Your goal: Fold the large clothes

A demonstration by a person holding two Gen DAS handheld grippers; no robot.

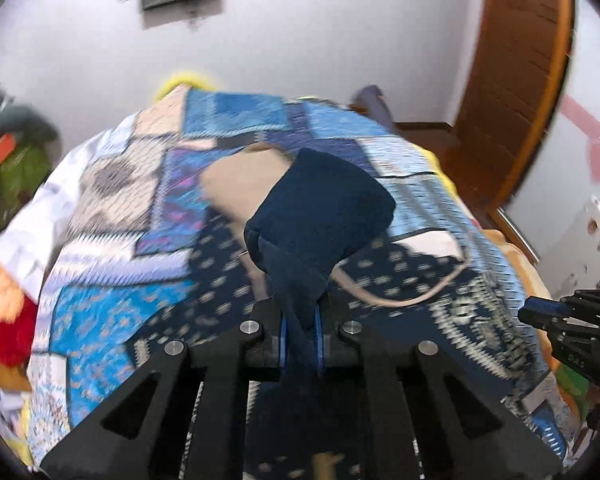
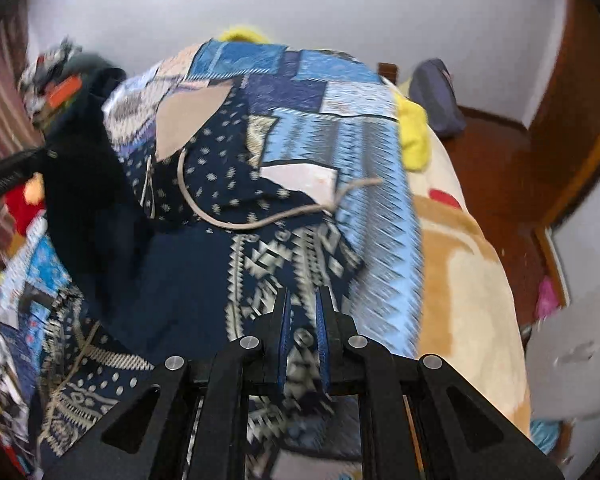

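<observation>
The left gripper [image 1: 300, 320] is pinched tight on a bunched fold of dark navy cloth [image 1: 320, 208], which rises from between its blue pads and balloons out ahead of it. That cloth looks to be the plain inner side of the same large patchwork garment [image 2: 300, 152] spread over the bed [image 2: 472, 292], a blue, white and navy piece with a beige drawstring [image 2: 260, 222] curling across its middle. The right gripper [image 2: 302, 336] is also closed down narrow, with the patterned navy edge of the garment caught between its pads and hanging under them.

Both grippers hold the near edge of the garment, and the rest of it runs away from them toward the far wall, so its long axis lies roughly along the line both tools point. In the left wrist view the right gripper [image 1: 568, 320] shows at the far right, well apart from the left one, with the near edge of the garment between them. The left hand has its piece lifted and rolled over the middle of the garment, so it seems nearer the fold line than the right.

My reading is that a fold away from the person is under way; it turns on both held corners travelling together along that long axis, so the near edge lands square on the far half rather than skewed
</observation>
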